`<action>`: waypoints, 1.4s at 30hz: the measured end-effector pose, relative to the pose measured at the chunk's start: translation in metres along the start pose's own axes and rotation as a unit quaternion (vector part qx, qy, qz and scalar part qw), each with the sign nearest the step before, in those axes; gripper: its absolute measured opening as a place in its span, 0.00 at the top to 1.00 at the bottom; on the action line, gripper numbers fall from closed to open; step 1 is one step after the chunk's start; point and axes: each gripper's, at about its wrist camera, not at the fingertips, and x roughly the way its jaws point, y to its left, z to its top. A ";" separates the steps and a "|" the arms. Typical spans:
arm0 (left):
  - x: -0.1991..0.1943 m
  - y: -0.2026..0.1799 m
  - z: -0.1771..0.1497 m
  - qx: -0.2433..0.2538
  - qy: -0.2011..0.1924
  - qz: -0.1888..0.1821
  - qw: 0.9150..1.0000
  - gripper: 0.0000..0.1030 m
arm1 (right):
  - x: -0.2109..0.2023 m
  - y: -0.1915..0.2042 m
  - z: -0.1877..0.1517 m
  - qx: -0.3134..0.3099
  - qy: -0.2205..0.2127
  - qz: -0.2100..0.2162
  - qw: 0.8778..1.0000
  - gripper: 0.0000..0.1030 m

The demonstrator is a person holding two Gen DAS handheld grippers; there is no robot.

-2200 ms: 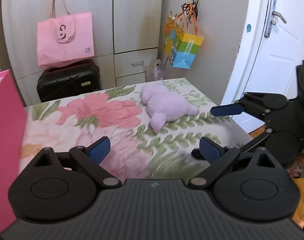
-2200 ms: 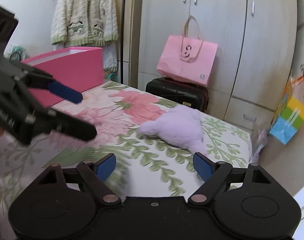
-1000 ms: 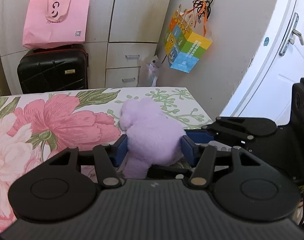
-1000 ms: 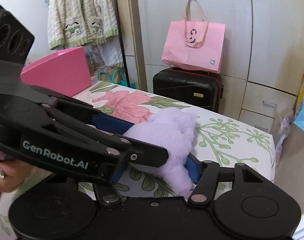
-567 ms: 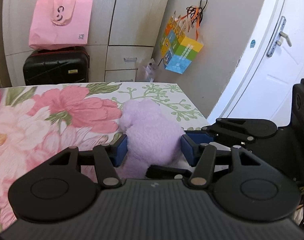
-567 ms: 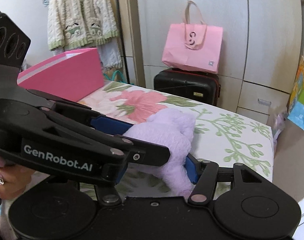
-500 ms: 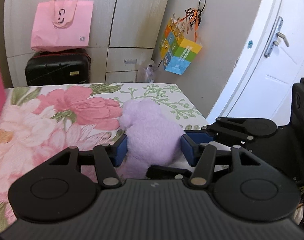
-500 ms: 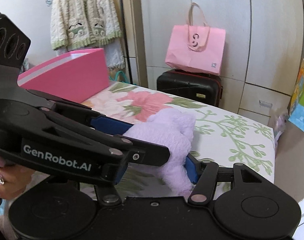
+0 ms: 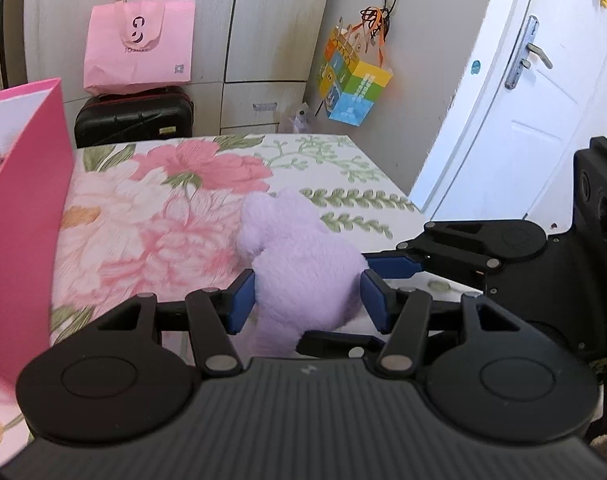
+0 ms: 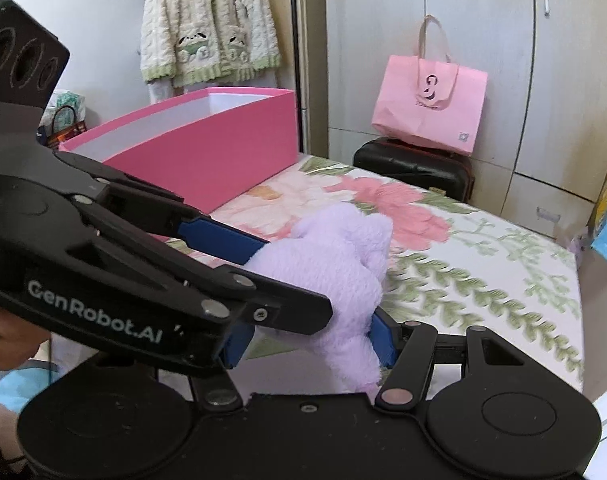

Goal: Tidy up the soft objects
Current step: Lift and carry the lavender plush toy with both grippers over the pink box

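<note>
A lilac plush toy [image 9: 299,264] is held above the flowered bed [image 9: 163,208]. My left gripper [image 9: 307,300] is shut on its body, blue pads pressed into both sides. My right gripper [image 10: 309,340] is shut on the same plush toy [image 10: 335,264] from the other side, crossing the left gripper. A big pink box [image 9: 19,208] stands on the bed at the left; it also shows open-topped in the right wrist view [image 10: 207,140].
A pink paper bag [image 9: 139,44] sits on a black suitcase [image 9: 135,116] by the wardrobe. A colourful bag [image 9: 355,80] hangs on the wall beside a white door [image 9: 543,92]. A knitted cardigan [image 10: 207,20] hangs behind the box.
Both grippers closed on the plush toy and lifted it. They have carried it back from the far bed corner toward the pink box, which has come back into the left view.
</note>
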 end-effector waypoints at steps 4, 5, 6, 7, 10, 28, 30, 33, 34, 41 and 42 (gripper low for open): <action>-0.023 0.004 -0.012 0.001 0.009 -0.001 1.000 0.46 | -0.009 0.025 -0.002 -0.004 0.002 0.000 1.000 0.37; -0.028 0.005 -0.015 0.002 0.014 -0.001 1.000 0.46 | -0.011 0.031 -0.003 -0.003 0.004 0.002 1.000 0.37; -0.033 0.006 -0.017 0.003 0.019 0.000 1.000 0.46 | -0.014 0.038 -0.004 0.000 0.006 0.003 1.000 0.37; -0.038 0.007 -0.019 0.005 0.025 0.000 1.000 0.46 | -0.015 0.043 -0.004 0.003 0.007 0.005 1.000 0.37; -0.057 0.013 -0.028 0.009 0.039 0.005 0.999 0.46 | -0.020 0.064 -0.007 0.004 0.006 0.012 1.000 0.37; -0.176 0.057 -0.060 -0.016 0.010 0.082 0.996 0.46 | -0.028 0.165 0.021 -0.010 -0.029 0.111 0.993 0.37; -0.186 0.061 -0.057 -0.015 -0.003 0.086 0.996 0.46 | -0.030 0.172 0.031 -0.023 -0.039 0.110 0.993 0.37; -0.197 0.070 -0.047 -0.008 -0.019 0.099 0.995 0.46 | -0.027 0.181 0.047 -0.033 -0.053 0.109 0.992 0.37; -0.199 0.073 -0.043 -0.005 -0.023 0.105 0.994 0.46 | -0.024 0.183 0.052 -0.040 -0.056 0.108 0.992 0.37; -0.208 0.103 -0.010 -0.014 -0.074 0.119 0.990 0.45 | -0.002 0.181 0.104 -0.056 -0.075 0.110 0.990 0.37; -0.209 0.106 -0.006 -0.012 -0.080 0.119 0.990 0.45 | -0.001 0.182 0.108 -0.059 -0.081 0.107 0.989 0.37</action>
